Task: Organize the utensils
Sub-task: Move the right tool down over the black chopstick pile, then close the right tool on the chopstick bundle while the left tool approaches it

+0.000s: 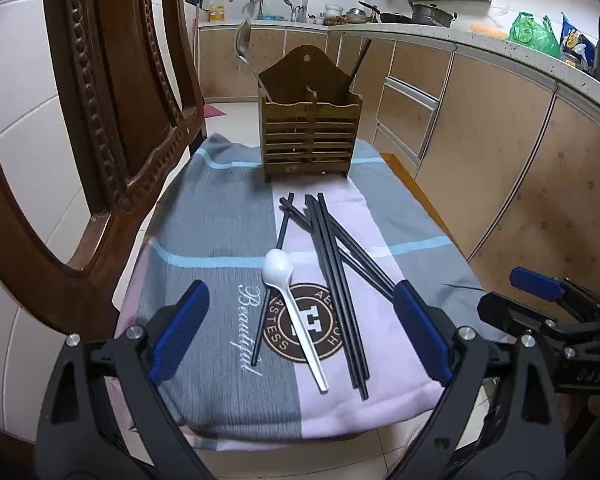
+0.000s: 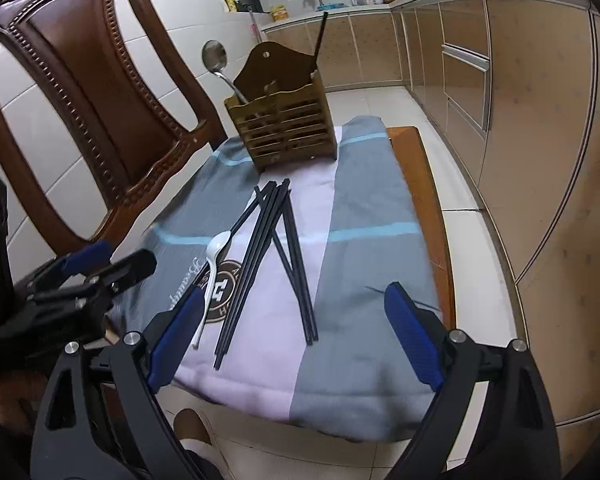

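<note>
Chopsticks (image 1: 332, 280) lie in a loose, crossed pile on the cloth (image 1: 220, 240), beside a white spoon (image 1: 296, 312), in front of the wooden caddy (image 1: 310, 136). Your left gripper (image 1: 300, 328) and right gripper (image 2: 296, 336) both hang spread and empty above them. Pinching the overlapped sticks could lift several, or scatter them off the cloth.

Both wrist cameras look down and forward from the cloth's (image 1: 220, 240) near edge, side by side, sharing the chopsticks (image 1: 336, 272) and far holder (image 1: 310, 136).
</note>
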The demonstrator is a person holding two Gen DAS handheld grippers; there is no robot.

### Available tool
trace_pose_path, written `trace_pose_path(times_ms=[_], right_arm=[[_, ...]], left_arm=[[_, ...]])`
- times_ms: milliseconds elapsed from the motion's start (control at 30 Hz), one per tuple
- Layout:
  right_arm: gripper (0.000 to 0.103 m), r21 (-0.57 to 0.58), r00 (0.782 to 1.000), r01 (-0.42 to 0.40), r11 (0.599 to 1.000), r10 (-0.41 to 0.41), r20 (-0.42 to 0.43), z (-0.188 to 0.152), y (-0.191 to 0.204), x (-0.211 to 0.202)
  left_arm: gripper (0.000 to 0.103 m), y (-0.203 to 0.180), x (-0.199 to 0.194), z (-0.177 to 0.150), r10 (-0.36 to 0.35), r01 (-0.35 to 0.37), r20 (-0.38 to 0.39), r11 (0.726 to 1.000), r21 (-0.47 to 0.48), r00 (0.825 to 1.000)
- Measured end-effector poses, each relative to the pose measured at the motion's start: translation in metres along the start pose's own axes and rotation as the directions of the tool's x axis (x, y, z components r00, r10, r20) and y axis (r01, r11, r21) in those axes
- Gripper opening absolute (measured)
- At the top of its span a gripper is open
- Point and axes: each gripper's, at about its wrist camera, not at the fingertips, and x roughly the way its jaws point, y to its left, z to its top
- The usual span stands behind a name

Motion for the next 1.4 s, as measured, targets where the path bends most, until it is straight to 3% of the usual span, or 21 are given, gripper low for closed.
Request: trace_pose_path(times_ms=[433,800,900,967,1033,1100,1267,1400], right_arm=[[0.089,-0.004,0.999,0.008,1.000,-0.008,0.052,0.005,-0.003,-0.008],[0.089,-0.009,0.999,-0.003,1.000,0.003,0.037,0.007,-0.002,-0.004],[0.089,-0.013,0.999,0.007,1.000,-0.006,0.041,0.013,-0.001,0.000],[0.088,-0.007,0.999,0.014,1.000,-0.014,0.038,0.023,-0.002,0.006],[0.080,0.000,0.999,0.027,1.000,-0.027,0.032,0.040,-0.003,0.017],[0.075,-0.006,0.999,0.036,0.999,-0.035,0.020,0.058,-0.003,0.032],[0.053,0.055,0.994,-0.008,0.998,0.014,-0.112,0.093,-0.008,0.107],[0.040,0.081,0.975,-0.005,0.997,0.023,-0.223,0.107,-0.007,0.173]], left_arm=[[0.092,-0.004,0.005,0.001,-0.003,0.003,-0.012,1.000,0.001,1.000],[0.091,-0.006,0.014,0.003,-0.011,0.010,-0.026,1.000,-0.006,1.000],[0.088,-0.003,0.020,0.011,-0.017,0.016,-0.033,1.000,-0.022,0.999],[0.079,-0.002,0.029,0.023,-0.015,0.014,-0.043,0.999,-0.029,0.999],[0.072,0.000,0.039,0.040,-0.008,0.007,-0.047,1.000,-0.026,0.999],[0.071,0.007,0.048,0.067,0.022,-0.023,-0.026,0.999,-0.027,0.999],[0.071,0.037,0.076,0.115,0.074,-0.073,0.006,0.993,-0.095,0.997],[0.072,0.068,0.103,0.102,0.063,-0.072,-0.054,0.979,-0.190,0.997]])
